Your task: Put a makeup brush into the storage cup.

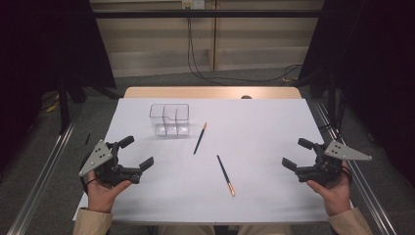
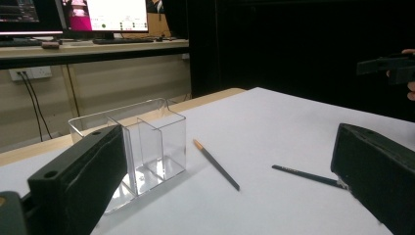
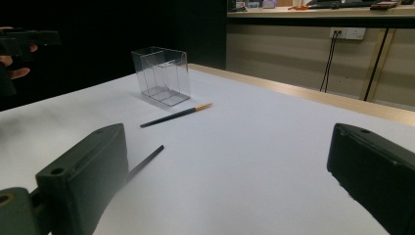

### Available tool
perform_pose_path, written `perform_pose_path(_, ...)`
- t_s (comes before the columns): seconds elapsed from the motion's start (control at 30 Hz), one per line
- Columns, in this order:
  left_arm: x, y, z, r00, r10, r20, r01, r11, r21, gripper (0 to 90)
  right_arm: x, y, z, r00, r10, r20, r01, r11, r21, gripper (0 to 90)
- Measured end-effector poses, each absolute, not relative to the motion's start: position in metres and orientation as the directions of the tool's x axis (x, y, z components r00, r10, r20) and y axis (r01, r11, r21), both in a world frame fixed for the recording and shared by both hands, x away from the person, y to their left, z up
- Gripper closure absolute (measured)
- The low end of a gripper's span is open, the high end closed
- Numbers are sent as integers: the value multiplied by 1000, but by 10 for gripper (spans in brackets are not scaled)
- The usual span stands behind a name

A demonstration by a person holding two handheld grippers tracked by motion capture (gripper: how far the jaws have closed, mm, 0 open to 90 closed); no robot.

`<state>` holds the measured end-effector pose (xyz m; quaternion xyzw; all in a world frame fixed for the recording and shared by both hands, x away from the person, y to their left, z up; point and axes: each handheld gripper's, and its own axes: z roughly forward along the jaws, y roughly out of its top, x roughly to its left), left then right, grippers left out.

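The worktop is a broad white sheet with a strip of bare wood along its far edge.

A clear box stands upright on the far left part of the worktop, split inside into compartments that hold nothing. In the left gripper view it rises just past the left jaw, and in the right gripper view it sits far off toward the left.

The left gripper is held in the person's left hand at the near left edge, over the worktop, its jaws spread wide with nothing between them. The right gripper is held in the right hand at the near right edge, jaws likewise spread wide and pinching nothing.

Two dark pencils lie flat in the middle of the worktop, well apart from both grippers. The far pencil lies just right of the box, its orange end pointing far. The near pencil lies nearer and to the right, its orange end pointing near. The two do not touch.
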<state>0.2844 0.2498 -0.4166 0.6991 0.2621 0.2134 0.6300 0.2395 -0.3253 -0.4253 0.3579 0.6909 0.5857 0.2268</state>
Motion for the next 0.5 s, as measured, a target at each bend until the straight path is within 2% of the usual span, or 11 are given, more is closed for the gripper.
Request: perform_pose_path(0.5,299,226,-411,780,624,-38,91,-53,994,0,238,-325,-424,-643,760,99,215,54,975,11)
